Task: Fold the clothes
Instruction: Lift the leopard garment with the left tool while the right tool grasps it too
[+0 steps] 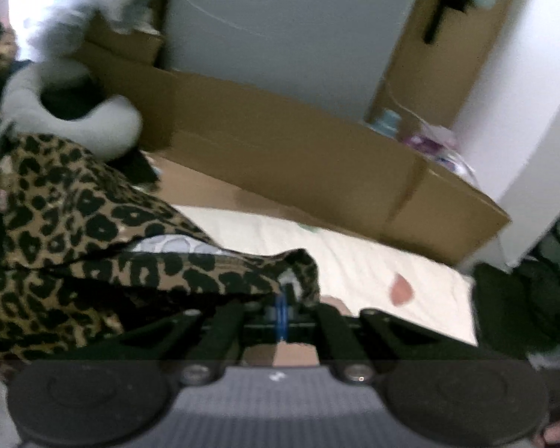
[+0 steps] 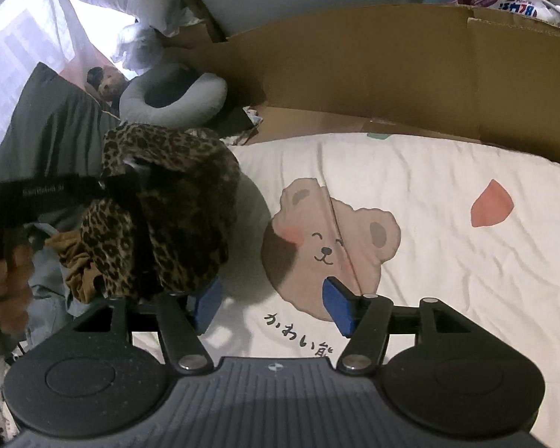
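Left tongs (image 1: 282, 313) pinch leopard-print garment (image 1: 74, 231); right tongs (image 2: 272, 308) gape over bedsheet (image 2: 448, 261).

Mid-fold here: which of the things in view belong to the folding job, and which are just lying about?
Belongs to the job:
- leopard-print garment, bunched, held up by the left tongs, which are shut on it
- right tongs, open and empty
- bear-print bedcover, the folding surface

Lying about:
- grey neck pillow
- cardboard box
- teddy bear
- dark pillow
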Motion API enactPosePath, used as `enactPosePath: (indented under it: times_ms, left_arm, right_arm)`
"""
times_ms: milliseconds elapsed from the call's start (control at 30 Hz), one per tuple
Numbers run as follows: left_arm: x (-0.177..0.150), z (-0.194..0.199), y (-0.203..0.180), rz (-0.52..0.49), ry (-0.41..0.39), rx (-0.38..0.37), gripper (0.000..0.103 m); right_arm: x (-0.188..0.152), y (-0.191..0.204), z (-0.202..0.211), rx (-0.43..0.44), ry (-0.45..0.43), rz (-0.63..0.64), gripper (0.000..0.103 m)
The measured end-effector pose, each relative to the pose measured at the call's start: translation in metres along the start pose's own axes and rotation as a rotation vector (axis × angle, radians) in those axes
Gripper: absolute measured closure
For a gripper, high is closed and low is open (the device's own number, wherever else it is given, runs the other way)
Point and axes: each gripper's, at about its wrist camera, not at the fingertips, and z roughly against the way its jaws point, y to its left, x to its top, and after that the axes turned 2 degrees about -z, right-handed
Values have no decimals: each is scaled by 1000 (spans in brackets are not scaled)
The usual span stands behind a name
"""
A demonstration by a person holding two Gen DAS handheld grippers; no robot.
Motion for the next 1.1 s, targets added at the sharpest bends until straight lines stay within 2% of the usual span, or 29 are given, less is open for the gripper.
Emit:
enactPosePath:
  times_ms: [200, 767, 867, 933, 1100]
  left_arm:
    - [-21, -14, -24, -26, 52, -80, 103]
    - [-74, -39, -62, -81, 175, -216, 103]
    - [-82, -40, -73, -105, 192, -246, 103]
    - [-87, -40, -80, -117, 198, -262, 103]
    - [-97, -37, -90, -138, 205, -296, 103]
  right_arm:
    - [1, -5, 0, 0, 3, -29, 37]
    - [2, -33, -5, 23, 17, -141, 37]
    - [1, -29, -9, 67, 37, -137, 35]
    - [-1, -26, -12, 92, 54, -129, 31]
    - [-11, -18, -29, 88, 149, -106, 28]
